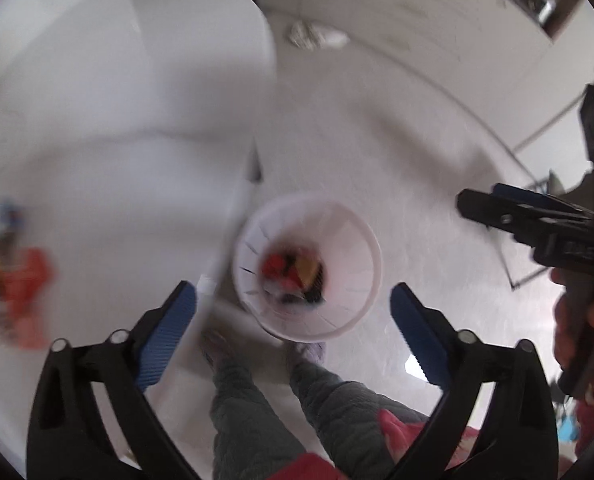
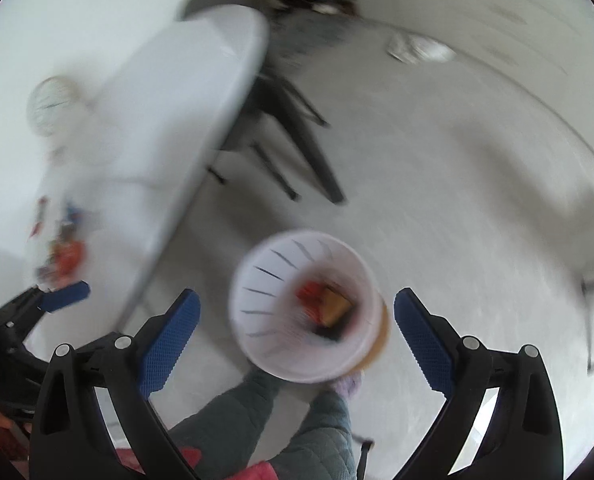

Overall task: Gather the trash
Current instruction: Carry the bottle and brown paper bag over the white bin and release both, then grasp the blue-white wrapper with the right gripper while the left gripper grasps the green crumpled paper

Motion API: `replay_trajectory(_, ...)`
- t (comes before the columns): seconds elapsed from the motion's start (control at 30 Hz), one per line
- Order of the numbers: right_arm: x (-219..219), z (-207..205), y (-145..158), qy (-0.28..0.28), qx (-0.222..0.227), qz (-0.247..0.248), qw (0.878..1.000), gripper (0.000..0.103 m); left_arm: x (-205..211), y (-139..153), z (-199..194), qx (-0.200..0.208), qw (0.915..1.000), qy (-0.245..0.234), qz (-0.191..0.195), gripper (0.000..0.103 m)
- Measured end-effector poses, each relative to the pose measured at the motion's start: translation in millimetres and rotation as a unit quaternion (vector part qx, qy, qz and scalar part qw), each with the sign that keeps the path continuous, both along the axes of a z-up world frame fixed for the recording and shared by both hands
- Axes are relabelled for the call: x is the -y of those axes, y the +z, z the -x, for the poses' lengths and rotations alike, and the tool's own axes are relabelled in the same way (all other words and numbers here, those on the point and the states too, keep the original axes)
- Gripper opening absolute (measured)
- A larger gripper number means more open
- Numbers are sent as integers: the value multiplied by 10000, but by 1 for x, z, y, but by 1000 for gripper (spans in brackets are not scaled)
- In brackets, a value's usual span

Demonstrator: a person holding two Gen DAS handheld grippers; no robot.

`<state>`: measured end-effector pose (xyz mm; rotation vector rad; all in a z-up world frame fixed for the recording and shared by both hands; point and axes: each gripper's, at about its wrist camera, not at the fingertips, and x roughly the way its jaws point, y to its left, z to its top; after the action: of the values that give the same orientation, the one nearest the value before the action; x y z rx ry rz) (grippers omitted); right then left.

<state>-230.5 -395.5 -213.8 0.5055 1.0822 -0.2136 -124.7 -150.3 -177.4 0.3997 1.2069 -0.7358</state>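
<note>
Left of frame: blurred red wrappers [image 1: 21,280] on the white table [image 1: 97,120] | centre: white trash bin [image 1: 353,280] on the floor, holding red and yellow litter | I see my left gripper [image 1: 293,332] spread wide, empty | right gripper [image 2: 297,332] likewise gaping, empty.

Below the left tool [image 1: 293,332], black with ribbed blue pads [image 1: 167,338], sits a white slotted bin [image 1: 353,292] holding red, yellow and black trash [image 1: 293,272]. Left of it, orange-red wrappers [image 1: 21,280] lie on the white table [image 1: 117,100]. The floor [image 1: 417,140] is pale grey.
</note>
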Motion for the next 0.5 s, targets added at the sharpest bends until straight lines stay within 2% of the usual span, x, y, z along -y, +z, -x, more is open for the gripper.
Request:
replay_trajectory(0.1,-35,-29,30,630,349,87,9974,97,-47,39,-15,348,9979,535,81,95)
replay_trajectory(0.2,-74,-63,49,1333,603,167,9891,97,-98,60,-36,562,9915,1177,27,95)
replay_trajectory(0.3,-116,-98,61,2055,775,239,9753,97,-145,63,-58,659,9816,1788,-79,95)
replay_trajectory(0.37,-143,-123,63,2486,820,263,9648,97,-187,65,-74,639,9711,2300,-64,95)
replay_trajectory(0.5,-187,-169,53,3059,724,162,9492,97,-246,62,-97,611,9576,2815,-43,95)
